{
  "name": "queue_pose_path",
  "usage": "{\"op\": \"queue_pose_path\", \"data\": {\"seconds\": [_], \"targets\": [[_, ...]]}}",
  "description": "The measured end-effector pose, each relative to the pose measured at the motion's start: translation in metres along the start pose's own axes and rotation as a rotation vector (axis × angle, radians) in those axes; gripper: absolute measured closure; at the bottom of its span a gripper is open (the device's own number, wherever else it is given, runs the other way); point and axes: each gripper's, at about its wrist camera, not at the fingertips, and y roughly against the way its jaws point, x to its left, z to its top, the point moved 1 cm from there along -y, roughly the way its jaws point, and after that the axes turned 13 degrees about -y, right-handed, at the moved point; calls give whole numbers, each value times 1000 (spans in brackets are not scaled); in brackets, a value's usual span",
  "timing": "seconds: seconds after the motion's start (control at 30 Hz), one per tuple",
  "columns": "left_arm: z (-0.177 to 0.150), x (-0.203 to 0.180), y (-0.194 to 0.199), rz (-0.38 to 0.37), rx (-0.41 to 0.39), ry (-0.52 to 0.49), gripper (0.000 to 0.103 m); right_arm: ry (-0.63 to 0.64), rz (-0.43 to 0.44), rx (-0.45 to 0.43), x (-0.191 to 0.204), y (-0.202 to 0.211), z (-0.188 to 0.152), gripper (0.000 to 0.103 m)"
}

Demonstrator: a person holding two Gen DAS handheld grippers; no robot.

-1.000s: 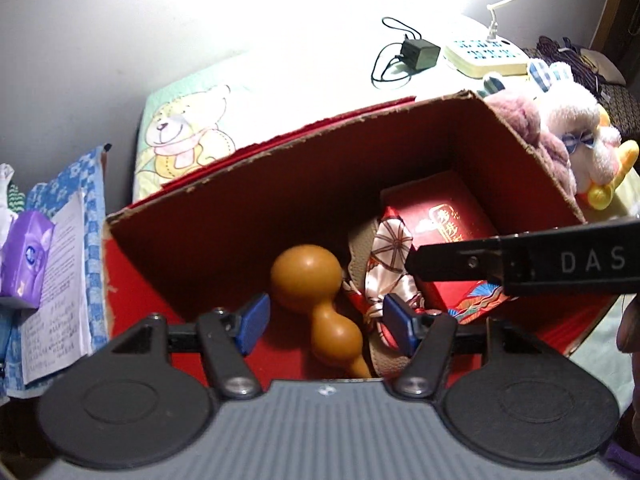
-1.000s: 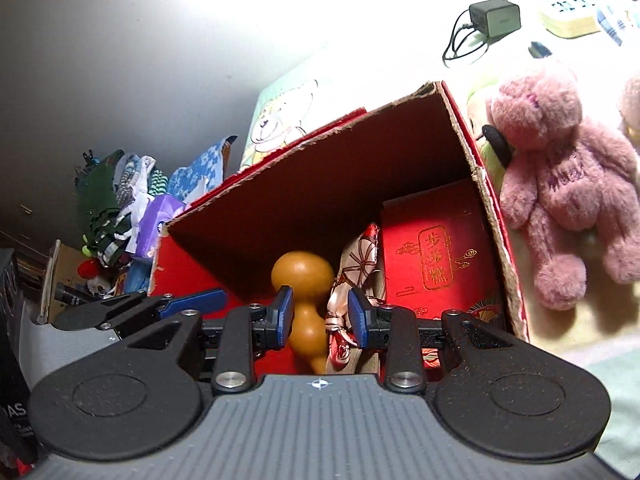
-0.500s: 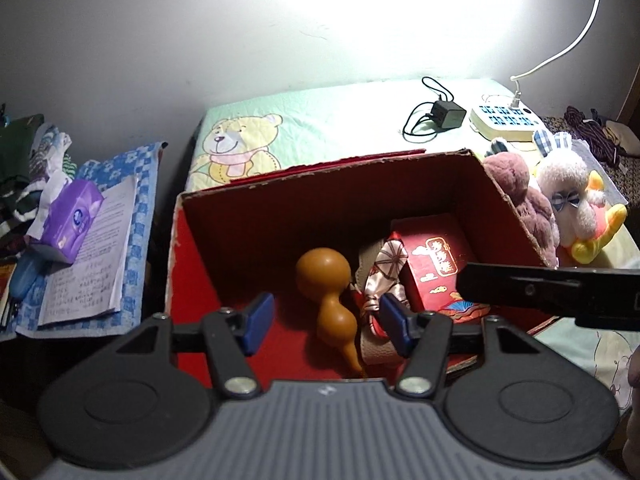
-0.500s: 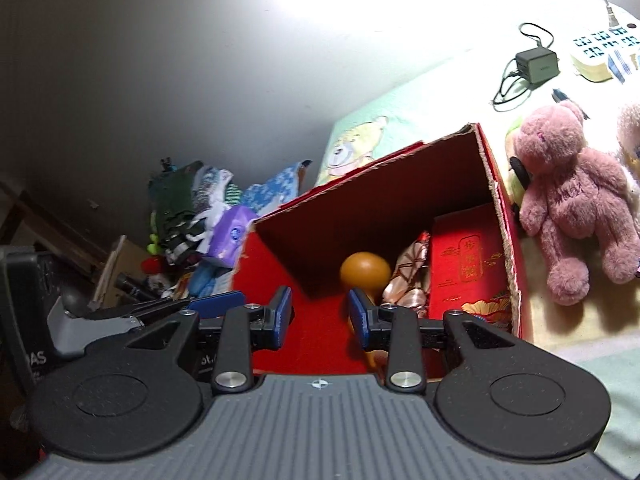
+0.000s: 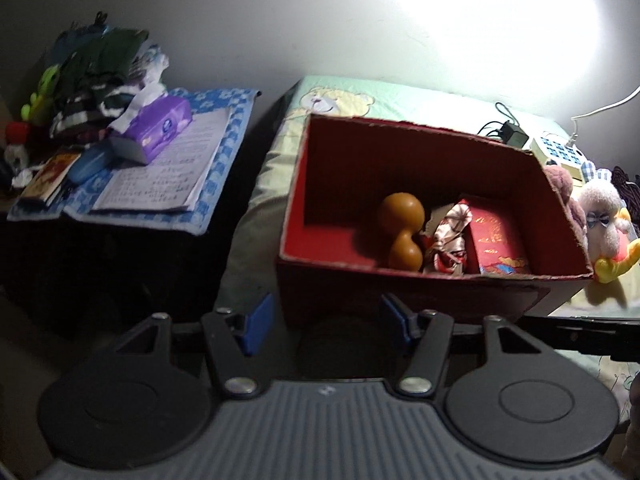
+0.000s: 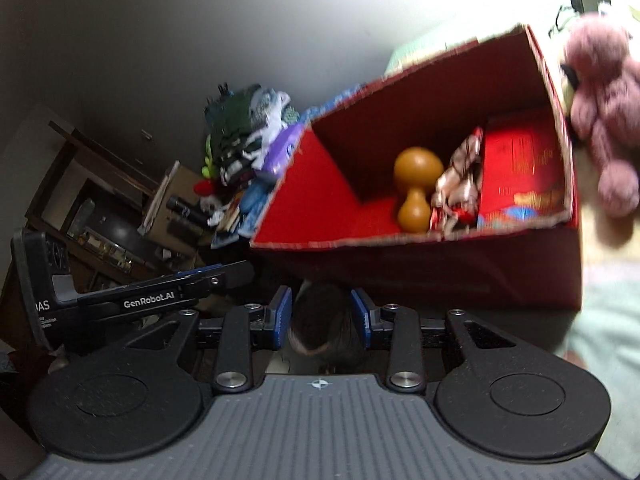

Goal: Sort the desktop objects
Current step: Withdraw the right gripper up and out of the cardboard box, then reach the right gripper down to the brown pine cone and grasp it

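Red cardboard box (image 5: 424,292) fills the middle of the left wrist view, open-topped, resting on a pale green bedspread (image 5: 404,98) printed with a cartoon bear. Inside it, toward the right half, lie a tan gourd (image 5: 402,230), a crumpled patterned cloth (image 5: 448,240) touching the gourd's right side, and a red packet with gold print (image 5: 498,240) against the right wall. The left gripper (image 5: 326,324) hangs below the box's near wall with its blue-padded jaws spread wide and nothing between them (the box and all its contents sit beyond and above the fingertips, apart from them). To the left, on a blue checked cloth (image 5: 224,168), a purple tissue pack (image 5: 158,128) rests on an open notebook (image 5: 168,172). Right of the box stand a white plush toy (image 5: 602,220) and, farther back, a power strip (image 5: 558,154) and a black charger (image 5: 514,136).

From the right wrist view the same box (image 6: 440,272) appears tilted, its inside showing the gourd (image 6: 416,188), the cloth (image 6: 456,188) beside it and the red packet (image 6: 520,168) at the right. A pink teddy bear (image 6: 604,92) leans just outside the box's right wall. The right gripper (image 6: 322,320) also sits below the near wall, its jaws parted with a moderate gap and empty; the box is above and ahead of them, not touched. The black body of the left gripper (image 6: 132,296) juts in from the left, low down.
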Motion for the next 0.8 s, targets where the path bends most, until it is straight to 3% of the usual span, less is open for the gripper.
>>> {"op": "queue_pose_path", "data": {"seconds": [0.13,0.27,0.43,0.57,0.7,0.8], "targets": [[-21,12,-10,11,62,78,43,-31,2,56,-5,-11,-7,66],[-34,11,-16,14,95,75,43,-7,-24,105,0,-25,-14,66],[-57,7,-18,-70,124,31,43,18,-42,186,0,-38,-23,65],[-73,0,-28,-136,159,10,43,-32,-50,219,-8,-49,-26,65],[-80,-15,-38,-167,170,-55,43,-81,-41,268,-12,-61,-29,60],[-88,-19,-49,-199,198,-44,43,-84,-53,294,-12,-69,-31,56]]}}
